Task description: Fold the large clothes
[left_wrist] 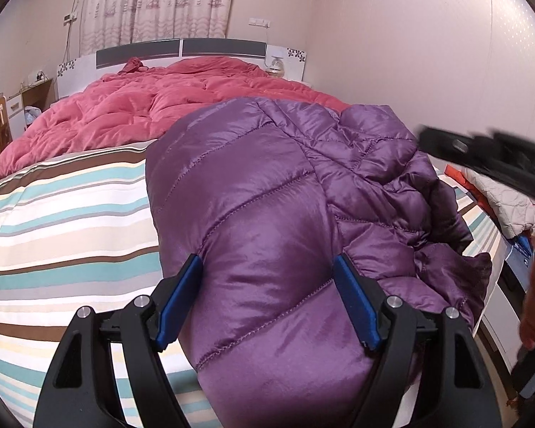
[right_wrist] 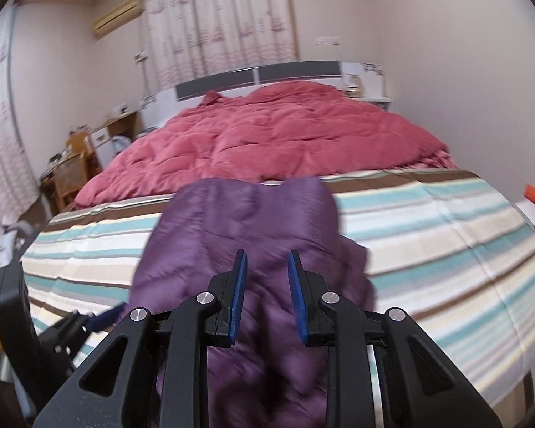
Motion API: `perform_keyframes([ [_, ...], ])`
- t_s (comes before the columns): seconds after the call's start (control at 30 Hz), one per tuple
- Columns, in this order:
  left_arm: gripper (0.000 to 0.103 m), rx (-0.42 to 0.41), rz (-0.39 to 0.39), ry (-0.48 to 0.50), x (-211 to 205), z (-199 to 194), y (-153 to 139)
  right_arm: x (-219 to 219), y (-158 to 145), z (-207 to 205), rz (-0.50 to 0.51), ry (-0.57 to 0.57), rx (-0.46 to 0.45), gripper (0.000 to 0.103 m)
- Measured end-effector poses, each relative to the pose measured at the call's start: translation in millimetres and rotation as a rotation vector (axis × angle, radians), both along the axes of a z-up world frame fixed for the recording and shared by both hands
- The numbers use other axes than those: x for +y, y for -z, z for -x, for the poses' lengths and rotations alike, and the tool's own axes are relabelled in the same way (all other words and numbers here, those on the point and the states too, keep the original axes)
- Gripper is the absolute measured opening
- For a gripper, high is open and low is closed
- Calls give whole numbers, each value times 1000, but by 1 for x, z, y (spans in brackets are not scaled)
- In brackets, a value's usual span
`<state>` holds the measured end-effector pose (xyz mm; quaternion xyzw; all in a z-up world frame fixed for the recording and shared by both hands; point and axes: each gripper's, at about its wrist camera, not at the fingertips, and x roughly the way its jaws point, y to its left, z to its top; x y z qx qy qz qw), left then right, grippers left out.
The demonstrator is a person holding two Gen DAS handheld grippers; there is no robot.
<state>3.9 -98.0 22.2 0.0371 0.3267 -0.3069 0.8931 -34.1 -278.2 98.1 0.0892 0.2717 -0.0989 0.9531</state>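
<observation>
Straddling the purple jacket (left_wrist: pixel 267 214) on the striped bedspread (left_wrist: pixel 71 214), left tool (left_wrist: pixel 267 296) spread; right tool (right_wrist: pixel 267 292), blurred, seemingly released.

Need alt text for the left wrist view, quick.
A purple puffer jacket lies bunched on a striped bedsheet, bulging between the left gripper's wide-set blue pads. A pink quilt covers the bed's far half.

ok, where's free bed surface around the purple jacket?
Free: striped sheet left of the purple jacket, up to the pink quilt; also a wide striped stretch right of it. Crowded: the clothes pile at the bed's right edge.
</observation>
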Motion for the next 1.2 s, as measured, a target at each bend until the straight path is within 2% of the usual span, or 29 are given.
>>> perform_keyframes([
  [0.17,75,3,0,3,-1,3,1,14,4,-44,88,-53,45,23],
  [0.3,75,4,-4,13,-6,3,0,-9,27,-67,104,-7,123,23],
  [0.5,76,-21,-23,69,-23,8,-2,-43,62,-55,96,92,175,23],
  [0.67,76,-35,-38,120,-33,16,-10,-65,92,-42,69,159,159,23],
  [0.8,75,-9,-9,78,-30,2,-29,-81,110,-42,-19,185,132,23],
  [0.87,74,11,-23,34,-34,-15,-34,-81,110,-41,-18,176,133,24],
  [1.0,74,57,-116,5,-53,-45,-29,-84,93,-36,-54,150,151,24],
  [1.1,74,42,-159,14,-64,-49,-26,-85,66,-20,-112,166,111,24],
  [1.2,76,28,-184,21,-71,-44,-25,-74,42,-11,-116,157,80,24],
])
